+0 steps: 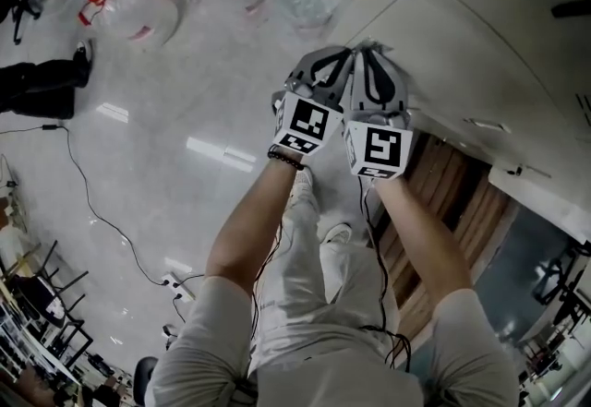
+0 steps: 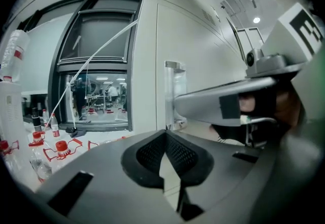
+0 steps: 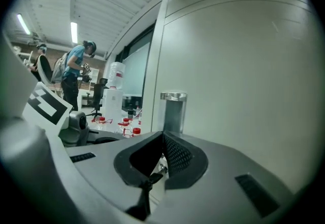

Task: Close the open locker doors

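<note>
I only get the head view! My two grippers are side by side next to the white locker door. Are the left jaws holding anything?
Observer: No. In the left gripper view, the left gripper has its jaws shut with nothing between them.
Operator: What's in front of it?
Observer: A shiny metal handle on the locker door, just ahead of the jaws.
Operator: And what's far off in the room?
Observer: The right gripper view shows a person in a blue shirt standing far back.
</note>
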The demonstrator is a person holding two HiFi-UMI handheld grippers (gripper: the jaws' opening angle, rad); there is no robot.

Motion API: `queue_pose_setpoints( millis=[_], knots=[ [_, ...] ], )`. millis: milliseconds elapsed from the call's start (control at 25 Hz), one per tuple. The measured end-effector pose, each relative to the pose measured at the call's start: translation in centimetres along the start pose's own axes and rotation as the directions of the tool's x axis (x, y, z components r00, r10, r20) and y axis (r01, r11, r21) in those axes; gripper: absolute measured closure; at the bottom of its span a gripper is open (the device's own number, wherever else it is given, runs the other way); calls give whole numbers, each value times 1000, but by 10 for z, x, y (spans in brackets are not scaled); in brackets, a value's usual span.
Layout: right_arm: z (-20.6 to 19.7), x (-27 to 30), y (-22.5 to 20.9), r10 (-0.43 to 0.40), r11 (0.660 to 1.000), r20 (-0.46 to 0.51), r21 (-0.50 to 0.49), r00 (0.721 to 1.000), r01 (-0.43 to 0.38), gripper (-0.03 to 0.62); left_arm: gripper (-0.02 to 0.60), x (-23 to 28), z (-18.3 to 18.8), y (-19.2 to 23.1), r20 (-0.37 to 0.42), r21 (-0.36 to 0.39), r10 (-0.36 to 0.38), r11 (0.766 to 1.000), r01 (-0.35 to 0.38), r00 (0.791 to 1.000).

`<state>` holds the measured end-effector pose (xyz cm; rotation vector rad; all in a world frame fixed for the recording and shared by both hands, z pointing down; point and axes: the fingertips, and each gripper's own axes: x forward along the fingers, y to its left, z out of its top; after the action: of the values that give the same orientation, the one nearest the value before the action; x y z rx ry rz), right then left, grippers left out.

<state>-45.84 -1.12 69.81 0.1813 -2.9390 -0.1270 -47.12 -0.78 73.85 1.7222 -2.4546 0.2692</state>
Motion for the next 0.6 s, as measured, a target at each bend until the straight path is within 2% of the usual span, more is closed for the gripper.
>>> queue_pose_setpoints(
  millis=[40, 160, 280, 360, 480, 600],
  knots=[
    [-3, -7, -1, -8, 1000, -10, 23, 1000, 8, 583, 578, 0, -1, 0, -5, 3, 3, 1000, -3, 1000],
    [-7, -39, 5, 9, 999, -16, 46, 1000, -9, 583, 578, -2, -3, 0, -22, 7, 3, 1000, -3, 1000],
    [3, -83, 0, 15, 998, -12, 69, 1000, -14, 583, 578, -7, 5, 3, -24, 6, 10, 1000, -10, 1000],
    [12, -116, -14, -7, 995, -22, 103, 1000, 9, 583, 578, -17, 12, -2, -35, 7, 11, 1000, -11, 999],
    [31, -170, -47, -43, 989, -34, 143, 999, 47, 583, 578, -39, 37, -24, -50, 20, 11, 1000, -10, 999],
    [51, -224, -83, -58, 986, -50, 154, 997, 65, 583, 578, -58, 76, -63, -51, -7, 11, 1000, -11, 999]
  ],
)
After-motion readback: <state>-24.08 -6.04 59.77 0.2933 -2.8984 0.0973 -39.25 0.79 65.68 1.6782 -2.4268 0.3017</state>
